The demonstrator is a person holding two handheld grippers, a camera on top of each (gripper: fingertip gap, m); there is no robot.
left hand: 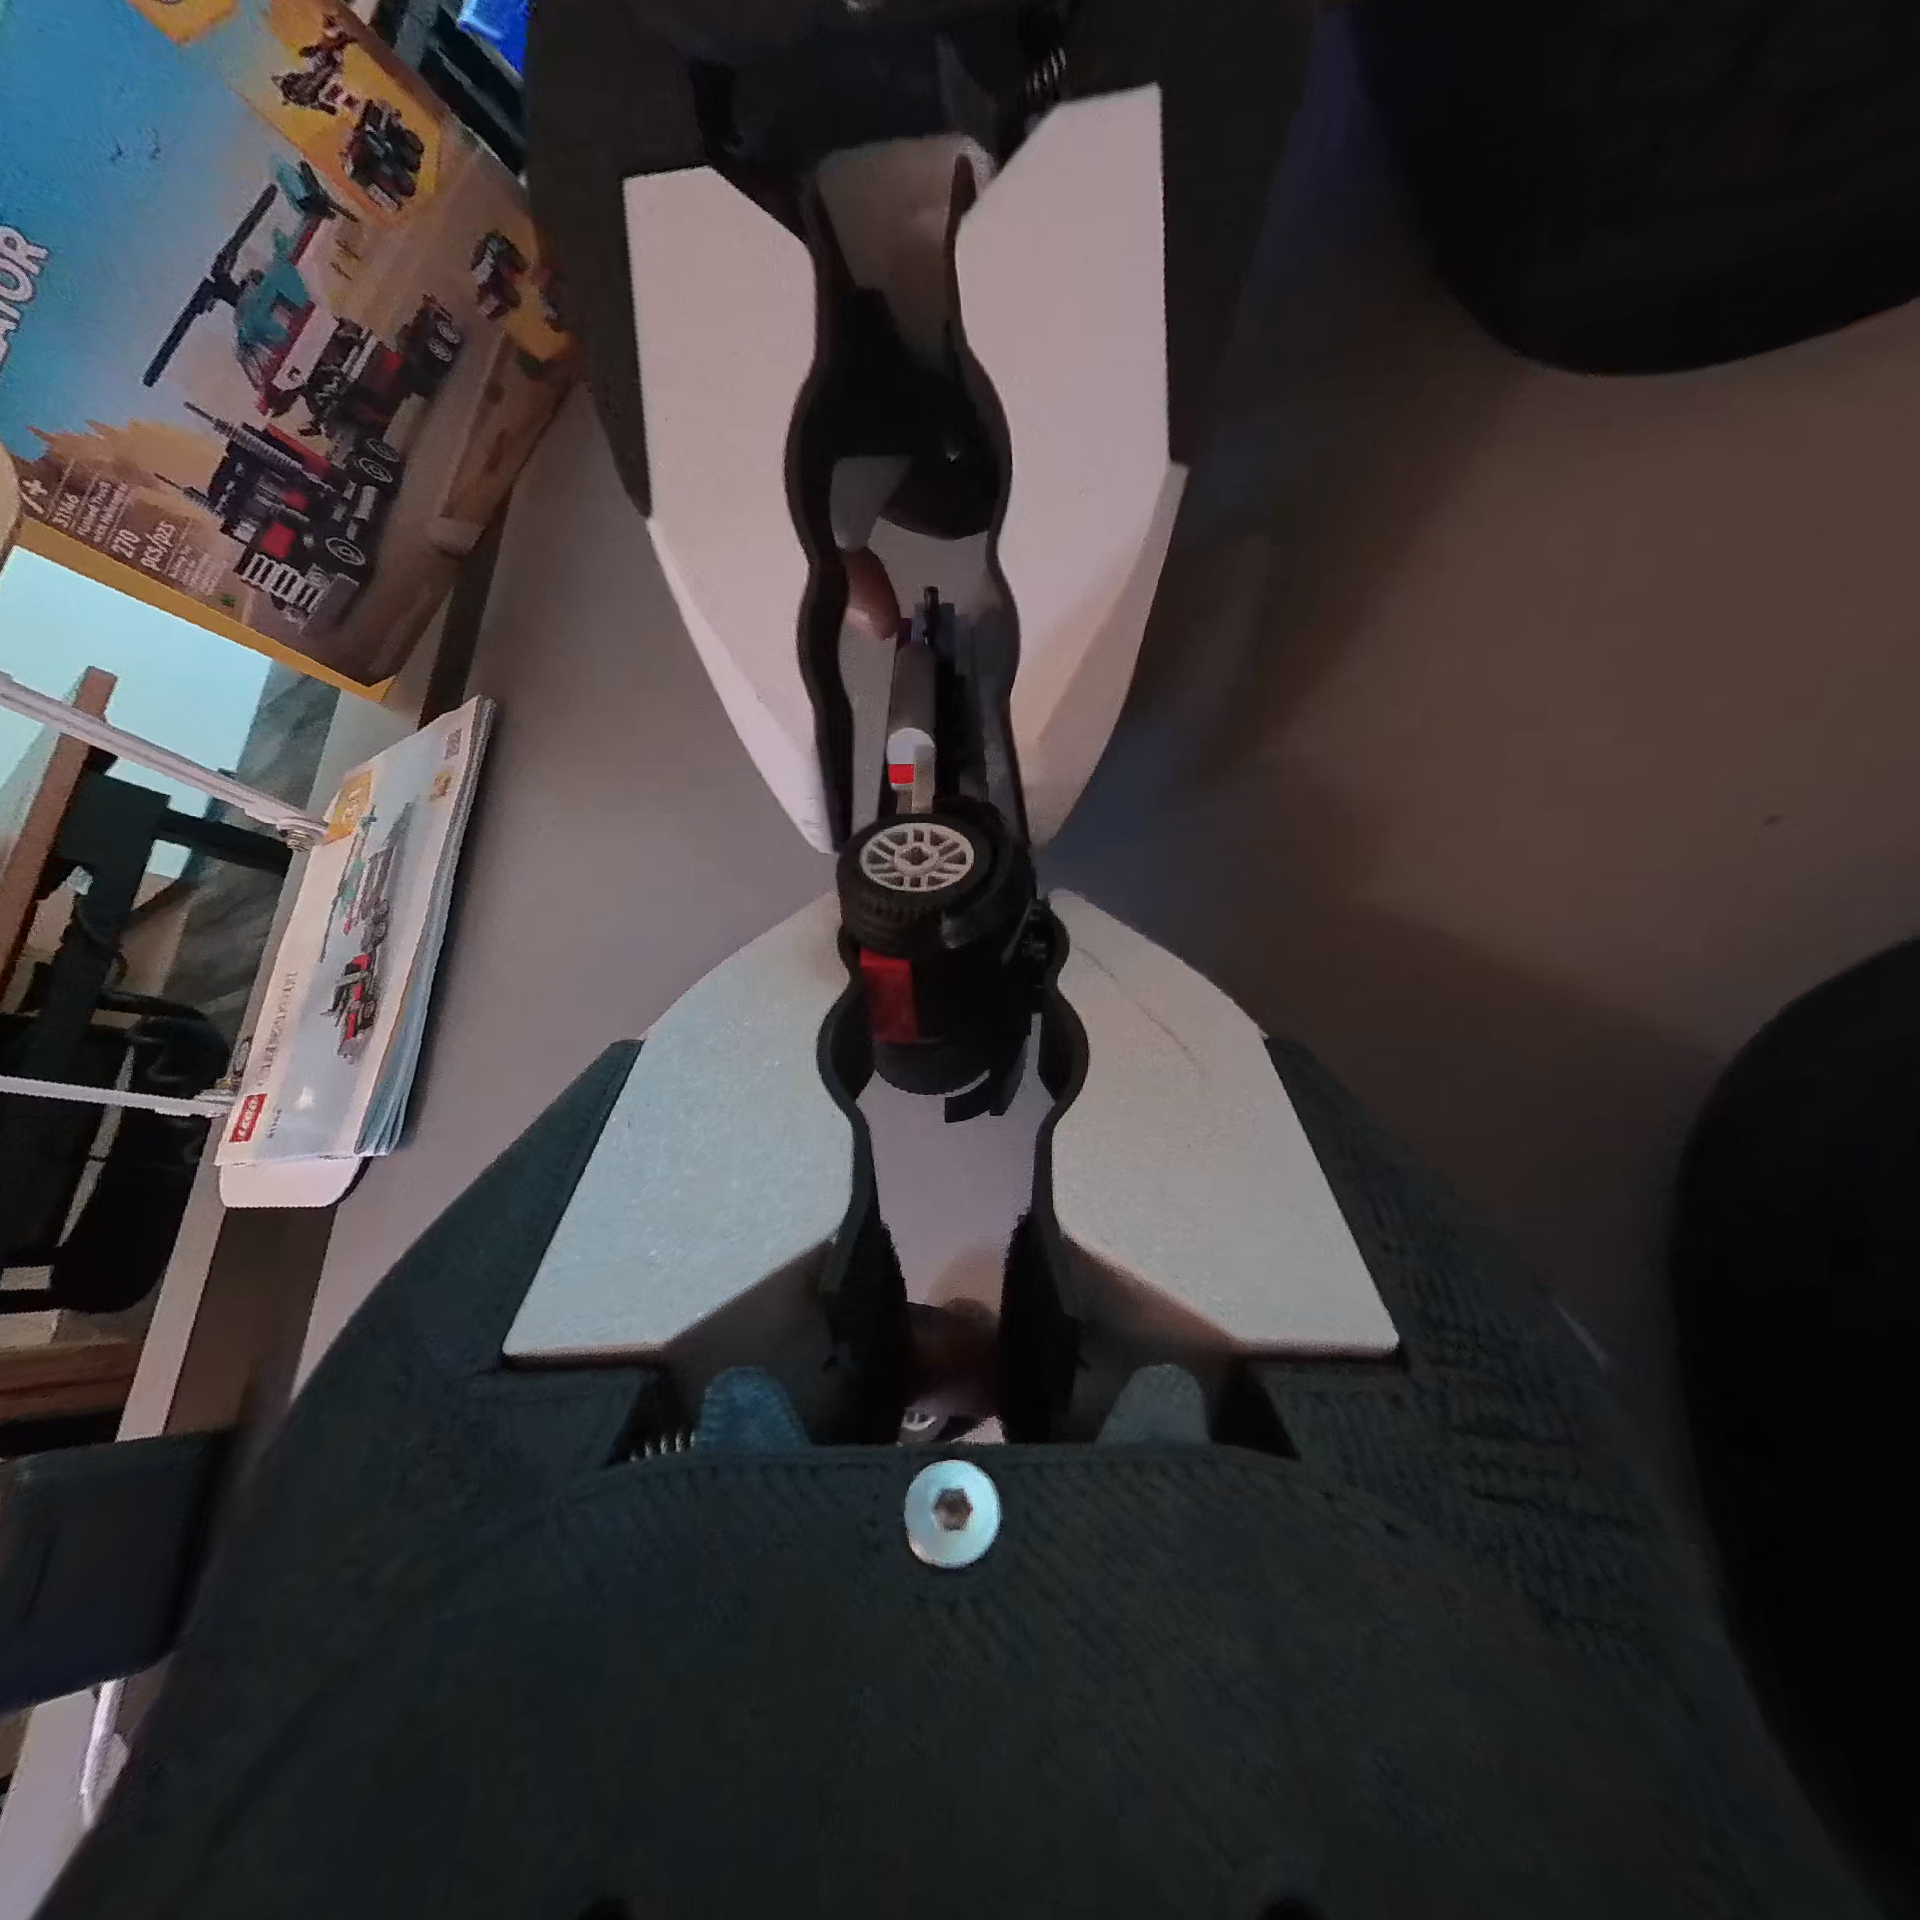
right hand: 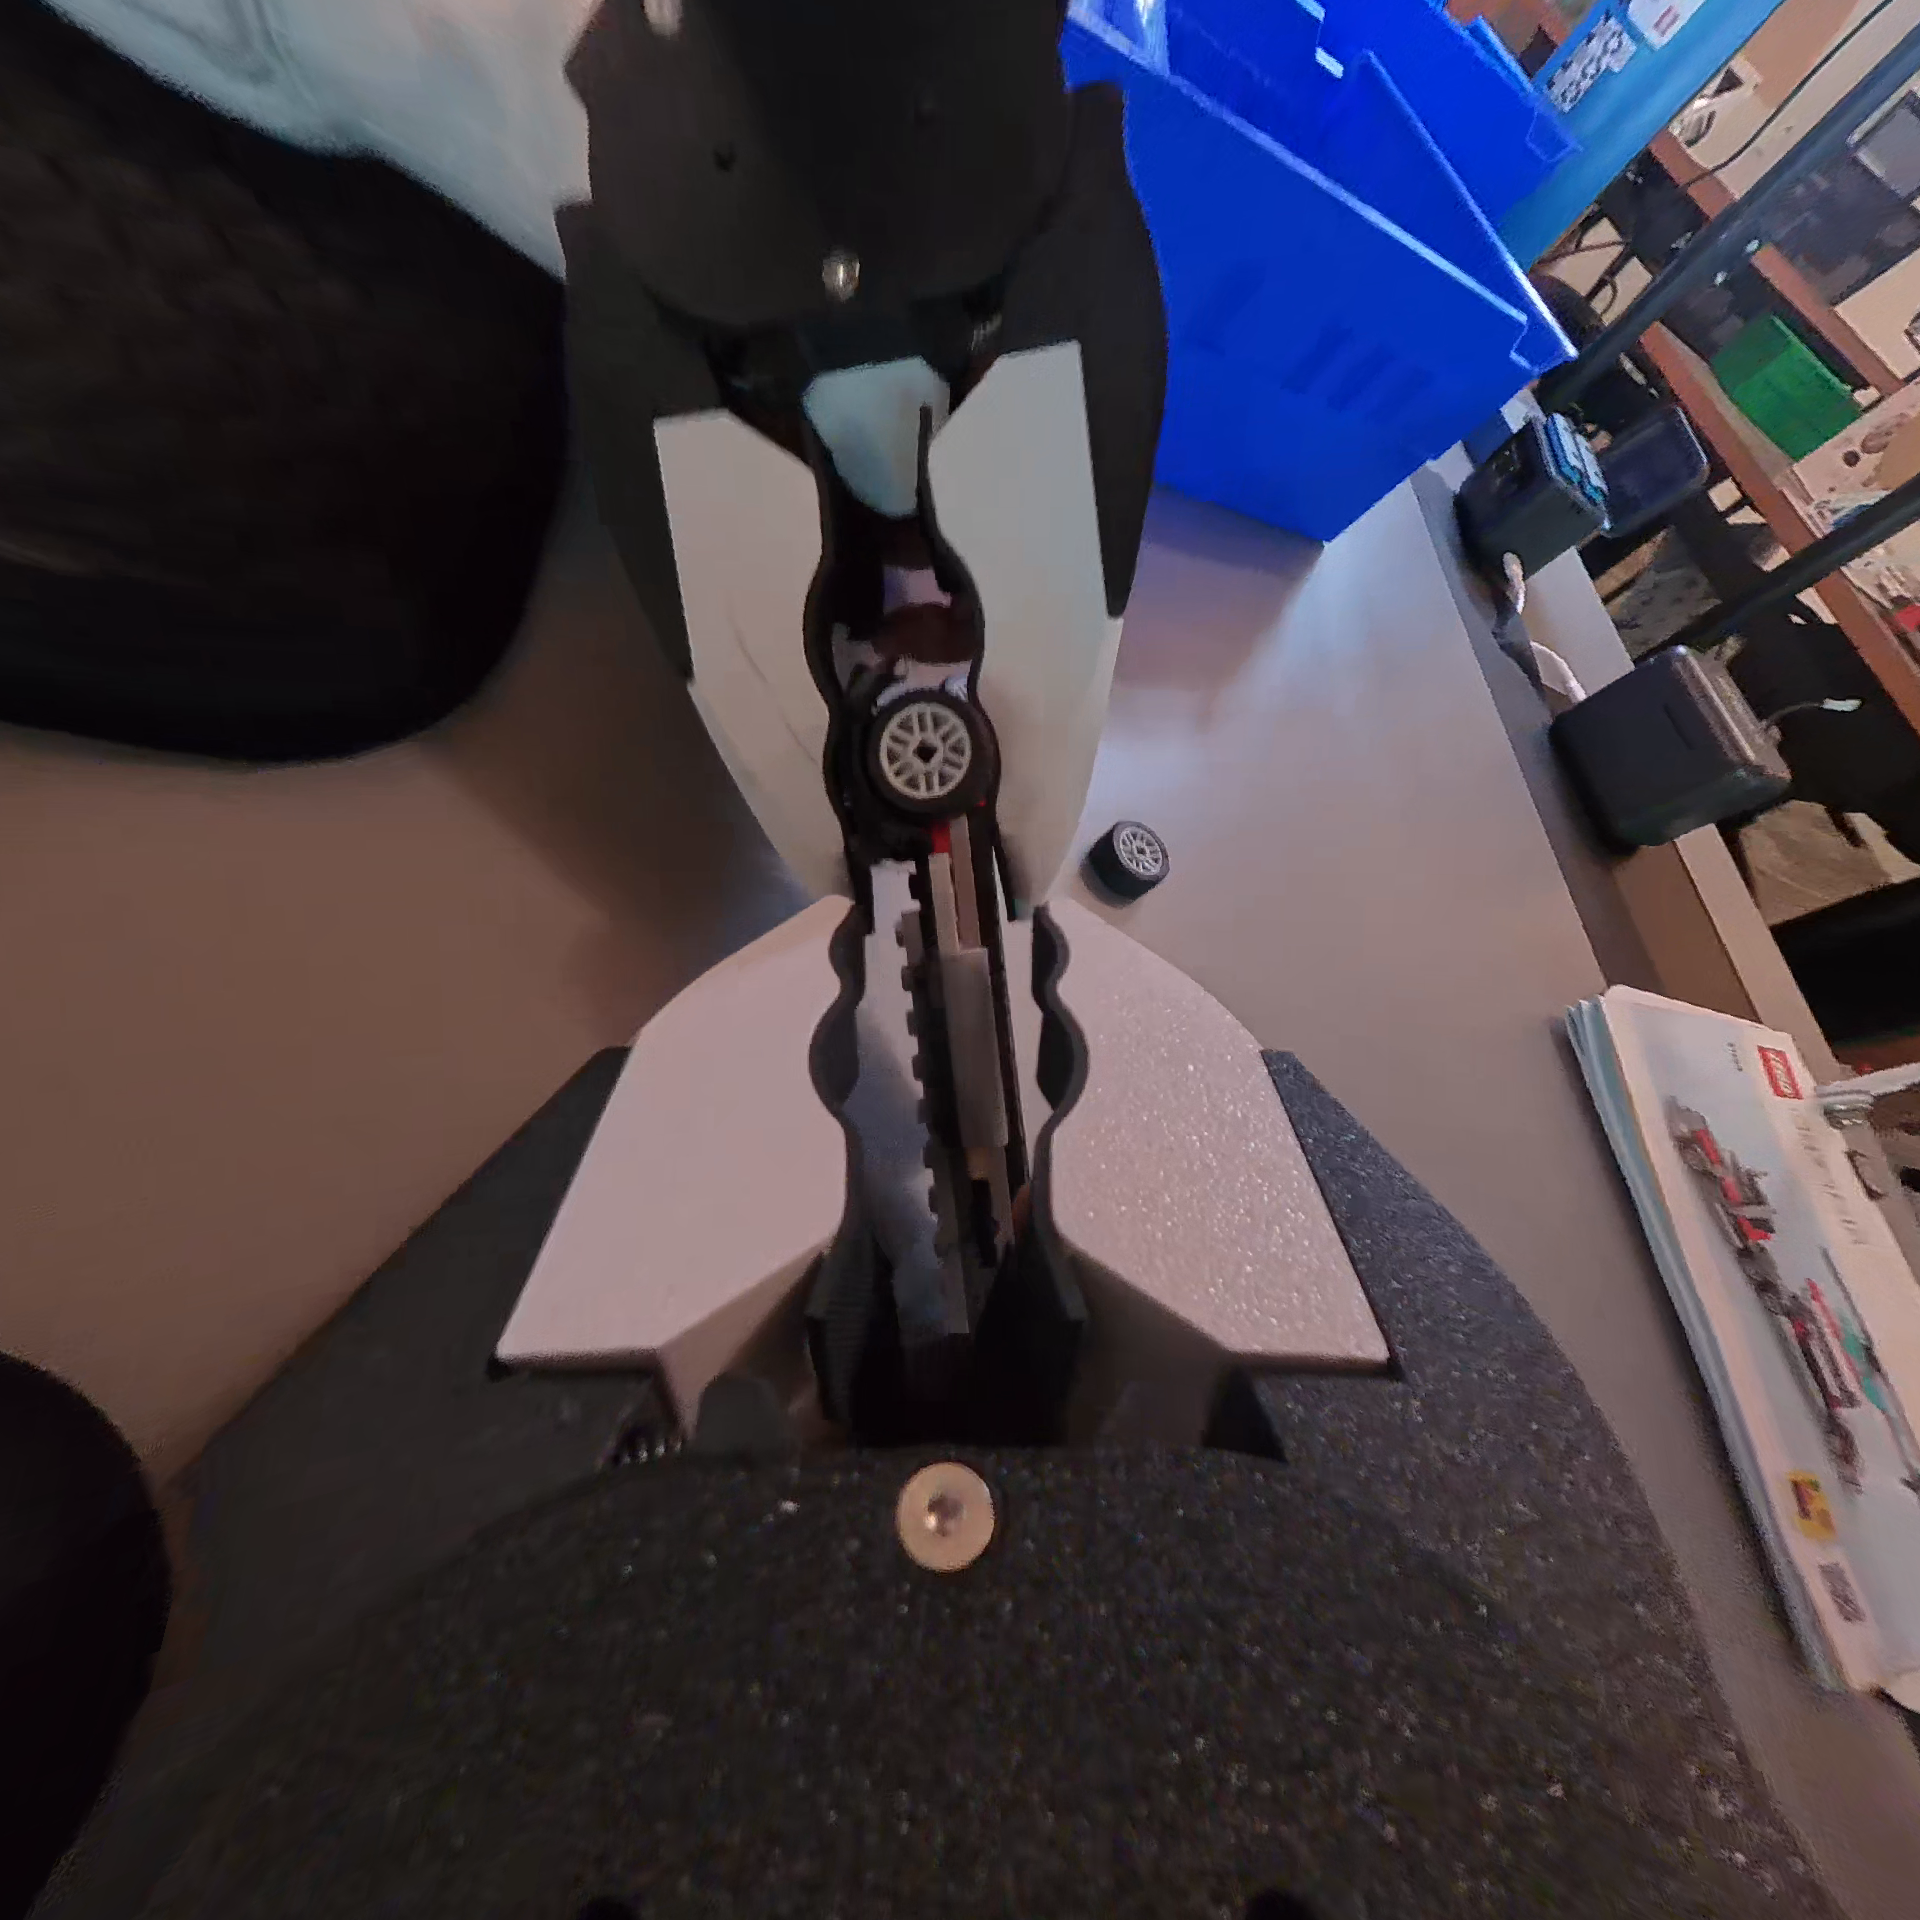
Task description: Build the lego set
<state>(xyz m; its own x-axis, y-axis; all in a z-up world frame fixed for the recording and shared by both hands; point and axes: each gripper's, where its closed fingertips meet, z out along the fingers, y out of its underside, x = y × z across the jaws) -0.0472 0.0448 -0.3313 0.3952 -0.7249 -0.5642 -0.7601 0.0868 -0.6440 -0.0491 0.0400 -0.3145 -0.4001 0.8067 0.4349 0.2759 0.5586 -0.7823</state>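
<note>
A partly built lego truck is held in the air between my two grippers, which face each other tip to tip. My left gripper [left hand: 940, 925] is shut on its black and red end [left hand: 914, 997], just behind a grey-rimmed wheel [left hand: 914, 857]. My right gripper [right hand: 940, 925] is shut on the long grey and black chassis [right hand: 966, 1039]. In the right wrist view the left gripper [right hand: 935, 868] holds the end with the wheel [right hand: 925, 750]. In the left wrist view the right gripper [left hand: 930, 826] comes in from above. A loose wheel [right hand: 1129, 854] lies on the grey table [right hand: 1299, 727].
The set's box [left hand: 260, 312] and an instruction booklet [left hand: 353, 956] lie at the table's left edge; the booklet also shows at the right of the right wrist view [right hand: 1745, 1247]. Blue bins [right hand: 1299, 260] stand at the back. Black devices [right hand: 1662, 748] sit near the table's edge. Dark sleeves [left hand: 1662, 156] flank the grippers. The tips of both grippers are at nearly the same place.
</note>
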